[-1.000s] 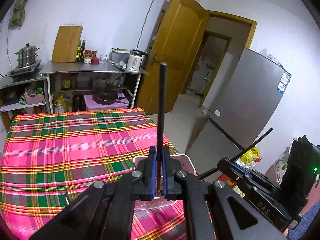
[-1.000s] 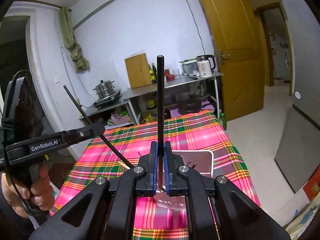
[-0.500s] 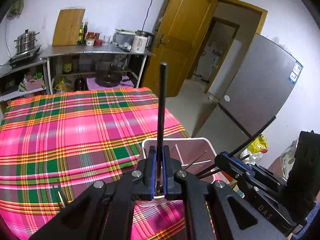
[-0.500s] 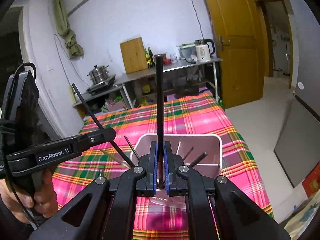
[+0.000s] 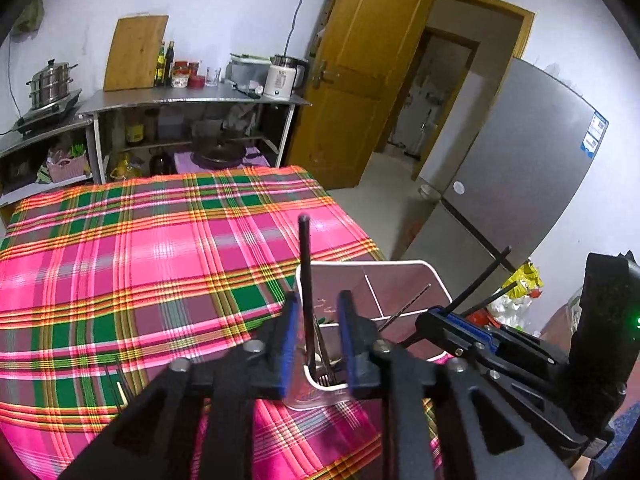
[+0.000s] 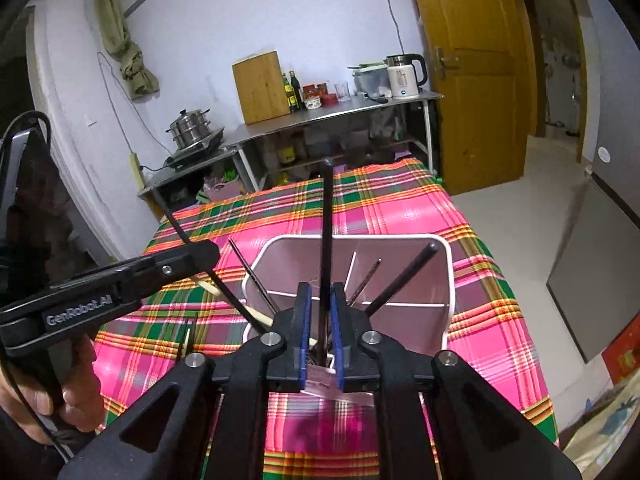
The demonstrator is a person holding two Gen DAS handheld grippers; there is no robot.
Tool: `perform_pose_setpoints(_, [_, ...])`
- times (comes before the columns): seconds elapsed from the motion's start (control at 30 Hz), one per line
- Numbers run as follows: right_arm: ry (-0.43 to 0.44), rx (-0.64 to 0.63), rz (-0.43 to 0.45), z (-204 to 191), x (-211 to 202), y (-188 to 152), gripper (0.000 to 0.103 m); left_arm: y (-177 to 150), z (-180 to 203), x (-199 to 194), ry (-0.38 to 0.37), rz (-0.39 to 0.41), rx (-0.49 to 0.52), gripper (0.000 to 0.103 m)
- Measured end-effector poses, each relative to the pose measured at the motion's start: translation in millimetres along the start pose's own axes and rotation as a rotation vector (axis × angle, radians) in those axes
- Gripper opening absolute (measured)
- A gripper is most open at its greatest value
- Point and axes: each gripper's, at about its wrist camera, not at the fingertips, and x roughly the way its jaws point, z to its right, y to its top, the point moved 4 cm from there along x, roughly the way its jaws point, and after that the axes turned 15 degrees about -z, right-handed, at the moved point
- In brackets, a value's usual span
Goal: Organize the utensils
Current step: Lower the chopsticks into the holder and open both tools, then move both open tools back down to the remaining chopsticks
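Note:
A white divided utensil holder (image 5: pixel 436 280) (image 6: pixel 448 264) stands on the plaid tablecloth near the table's right edge, with several dark utensils leaning in it. My left gripper (image 5: pixel 318 340) is open just above the holder's near-left compartment; a black utensil (image 5: pixel 306 272) stands free between its spread fingers, its lower end in the holder. My right gripper (image 6: pixel 320 320) is open over the holder's near side, with a black utensil (image 6: pixel 326 232) upright between its fingers and down in the holder. Two chopsticks (image 5: pixel 118 386) lie on the cloth left of the holder.
The plaid table (image 5: pixel 140 248) stretches away to a steel shelf (image 5: pixel 192 100) with pots, bottles and a kettle. A wooden door (image 5: pixel 360 80) and a grey fridge (image 5: pixel 520 168) stand to the right, past the table's edge.
Both grippers have opened and lowered over the holder. The two black utensils they gripped now stand loose in the holder between the spread fingers.

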Motion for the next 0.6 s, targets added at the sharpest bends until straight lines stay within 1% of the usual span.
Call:
perform_pose_setpoints(0.13, [-0.008,-0.002,0.032,0,-13,0,0.015,-1,-2,-18,0.008,0.041,0.005,0.027])
perform_pose_setpoints(0.2, [-0.012,-0.005,0.052,0,-21,0,0.018,-4,-3,-30,0.015,0.064,0.008,0.028])
perform_pose_setpoints(0.27, [-0.015,-0.006,0.068,-1,-29,-1,0.018,-7,-6,-41,0.028,0.086,0.003,0.028])
perform_pose_setpoints(0.4, [-0.015,-0.004,0.093,-2,-43,-7,0.019,-22,-15,-59,0.054,0.112,-0.006,0.028])
perform_pose_setpoints(0.6, [-0.007,0.001,0.130,-2,-60,-19,0.019,-51,-38,-74,0.111,0.120,-0.028,0.028])
